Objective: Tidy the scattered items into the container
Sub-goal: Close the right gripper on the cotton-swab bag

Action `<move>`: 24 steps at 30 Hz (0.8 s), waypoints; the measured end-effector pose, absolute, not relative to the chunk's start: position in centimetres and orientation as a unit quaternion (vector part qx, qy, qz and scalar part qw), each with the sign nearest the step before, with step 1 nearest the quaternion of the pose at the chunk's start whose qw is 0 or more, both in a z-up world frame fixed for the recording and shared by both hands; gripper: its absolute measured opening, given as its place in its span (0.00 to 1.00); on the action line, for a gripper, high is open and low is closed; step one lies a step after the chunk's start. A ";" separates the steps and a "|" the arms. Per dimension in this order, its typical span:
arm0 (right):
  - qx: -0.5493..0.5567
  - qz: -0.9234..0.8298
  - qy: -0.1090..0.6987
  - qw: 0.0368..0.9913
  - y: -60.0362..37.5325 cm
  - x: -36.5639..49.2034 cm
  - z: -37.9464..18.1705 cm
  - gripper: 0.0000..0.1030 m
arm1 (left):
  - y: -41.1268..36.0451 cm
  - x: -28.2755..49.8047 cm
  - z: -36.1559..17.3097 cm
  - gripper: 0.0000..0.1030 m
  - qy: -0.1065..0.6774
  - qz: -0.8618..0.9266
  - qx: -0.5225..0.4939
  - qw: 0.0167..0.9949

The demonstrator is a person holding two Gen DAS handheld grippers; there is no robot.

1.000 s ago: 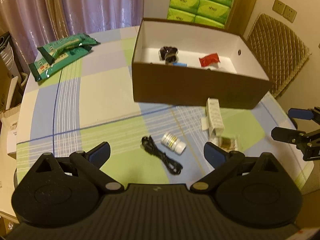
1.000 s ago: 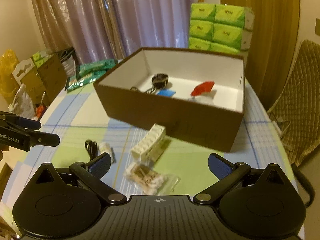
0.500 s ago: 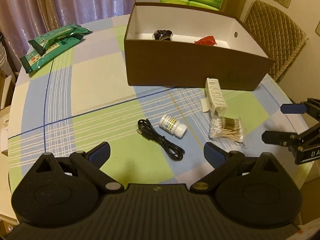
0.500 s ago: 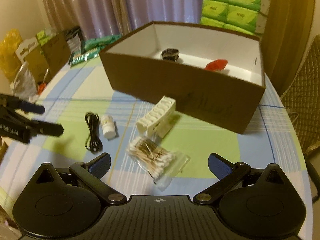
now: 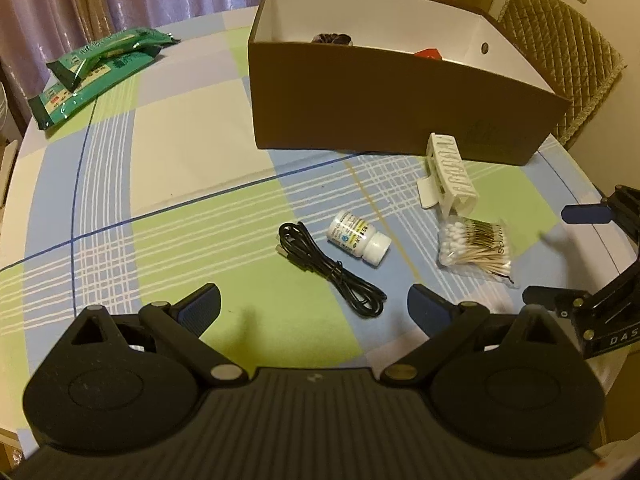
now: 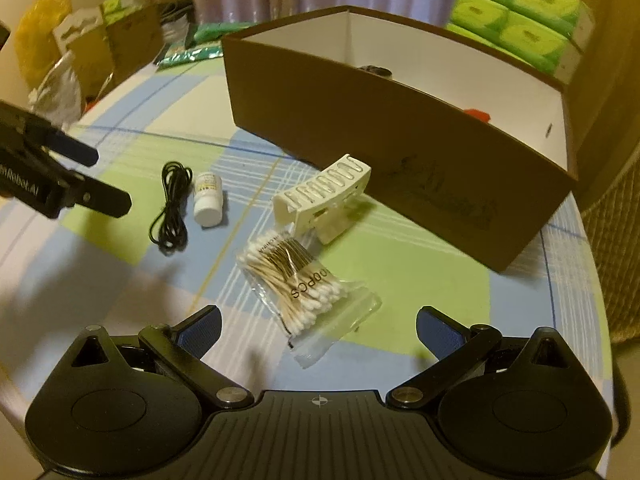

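Left hand-held gripper: spread wide, released, nothing between the fingers, hovering above the surface near its front edge. Just ahead of it, a coiled black cable lying flat, and touching or almost touching the cable, a small white pill bottle on its side.

Right hand-held gripper: likewise spread wide and empty, touching nothing, poised over the surface. Directly in front of its fingers, a clear bag of cotton swabs, partly between the two pads' line of sight. Just beyond the bag and touching or nearly touching its far end, a white plastic clip, tipped on its side.

Behind all four loose items, the brown cardboard box, white inside, standing open near the clip. Inside it, only partly visible over the near wall: something dark and something red.

Farther left on the checked surface, well apart from the box: two green packets, one overlapping the other. Beyond the box, stacked green tissue packs. At the right, a quilted chair back.
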State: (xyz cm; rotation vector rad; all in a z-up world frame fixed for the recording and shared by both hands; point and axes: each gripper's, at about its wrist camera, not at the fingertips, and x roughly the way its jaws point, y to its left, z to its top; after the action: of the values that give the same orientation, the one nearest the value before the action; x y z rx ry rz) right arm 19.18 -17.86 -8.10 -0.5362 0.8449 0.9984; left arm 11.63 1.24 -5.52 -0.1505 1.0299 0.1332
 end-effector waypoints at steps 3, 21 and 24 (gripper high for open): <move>-0.255 0.469 0.384 0.753 -17.5 19.4 -8.8 0.98 | 1.4 12.0 -5.9 0.95 0.494 0.061 -0.073 0.864; -0.334 0.542 0.343 0.690 -14.1 20.3 -11.7 0.68 | 2.9 13.7 -7.5 0.95 0.510 0.049 -0.058 0.857; -0.327 0.552 0.353 0.681 -13.8 20.5 -11.7 0.57 | 3.1 13.8 -7.7 0.95 0.512 0.043 -0.050 0.857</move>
State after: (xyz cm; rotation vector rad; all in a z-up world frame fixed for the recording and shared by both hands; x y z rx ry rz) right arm 20.50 -13.79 -11.71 -0.7338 0.7924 1.2399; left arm 13.83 3.08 -7.70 -0.1058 1.0755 0.0895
